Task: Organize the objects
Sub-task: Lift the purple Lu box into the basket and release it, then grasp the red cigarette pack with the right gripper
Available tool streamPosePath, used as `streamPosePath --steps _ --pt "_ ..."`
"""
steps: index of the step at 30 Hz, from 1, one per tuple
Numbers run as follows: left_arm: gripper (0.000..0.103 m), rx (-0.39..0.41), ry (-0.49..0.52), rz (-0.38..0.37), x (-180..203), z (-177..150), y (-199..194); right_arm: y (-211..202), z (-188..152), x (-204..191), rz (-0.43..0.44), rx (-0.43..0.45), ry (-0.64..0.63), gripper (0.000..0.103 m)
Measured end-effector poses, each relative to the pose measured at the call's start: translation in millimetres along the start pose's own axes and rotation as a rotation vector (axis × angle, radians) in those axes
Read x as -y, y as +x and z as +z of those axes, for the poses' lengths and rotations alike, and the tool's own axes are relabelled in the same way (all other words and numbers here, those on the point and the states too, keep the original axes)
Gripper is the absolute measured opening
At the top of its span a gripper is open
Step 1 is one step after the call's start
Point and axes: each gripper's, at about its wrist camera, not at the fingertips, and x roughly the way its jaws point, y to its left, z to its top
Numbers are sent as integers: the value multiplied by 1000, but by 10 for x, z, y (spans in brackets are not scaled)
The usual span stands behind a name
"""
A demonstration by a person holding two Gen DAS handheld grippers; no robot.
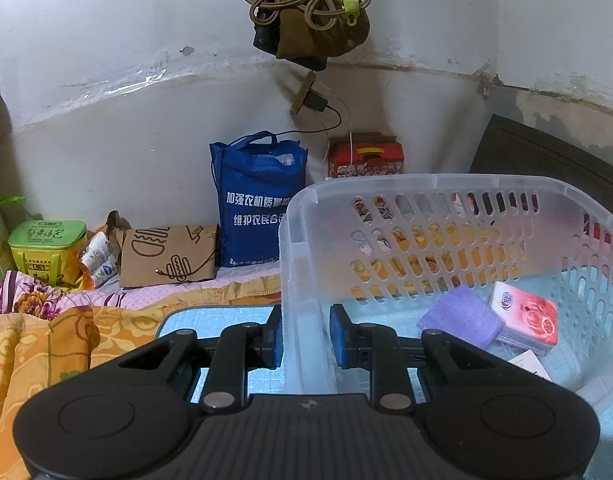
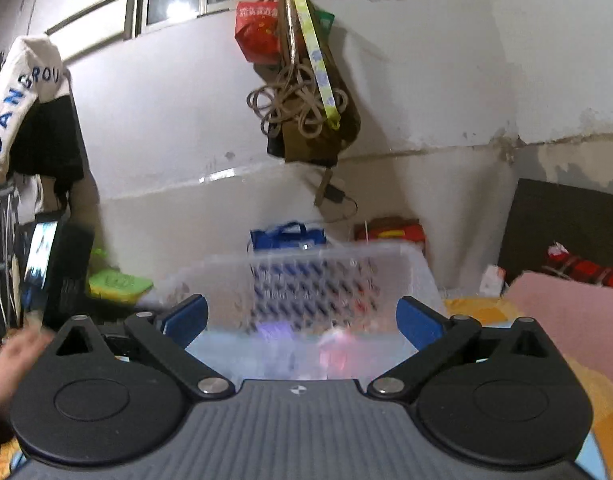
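A clear plastic basket (image 1: 434,188) with slotted walls stands on a light blue mat (image 1: 210,316). Inside it lie a purple cloth (image 1: 462,320) and a pink tissue pack (image 1: 526,316). My left gripper (image 1: 306,340) straddles the basket's near left corner wall, one blue pad outside and one inside, with a small gap to the wall on each side. In the right wrist view, which is blurred, the basket (image 2: 306,256) sits ahead and my right gripper (image 2: 302,316) is wide open and empty, held above its near side.
A blue tote bag (image 1: 258,200), a red box (image 1: 366,156), a brown paper bag (image 1: 166,256) and a green tin (image 1: 46,248) line the wall behind. Orange floral bedding (image 1: 46,344) lies at the left. A pink pillow (image 2: 570,320) lies at the right. Cords and bags (image 2: 306,112) hang overhead.
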Motion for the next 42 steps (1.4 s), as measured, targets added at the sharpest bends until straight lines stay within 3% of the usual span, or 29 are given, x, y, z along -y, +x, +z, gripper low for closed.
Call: streamPosePath --steps 6,9,14,18,21,29,42 --pt "28 1 2 4 -4 -11 -1 -87 -525 -140 -69 -74 -11 103" --pt "28 5 4 7 -3 -12 0 -188 -725 -118 -99 -67 41 103" --pt "28 8 3 11 2 -20 -3 -245 -966 -193 -84 -123 78 103" --pt "28 10 4 13 9 -17 -5 -218 -1012 -398 -83 -131 4 103" --pt "28 9 4 13 9 -13 -5 -187 -1052 -481 -60 -149 -4 103" --pt "28 9 4 13 8 -13 -5 -84 -1151 -570 -98 -208 -27 103" --pt "28 11 4 11 19 -25 -6 -106 -1306 -664 -229 -163 -142 103"
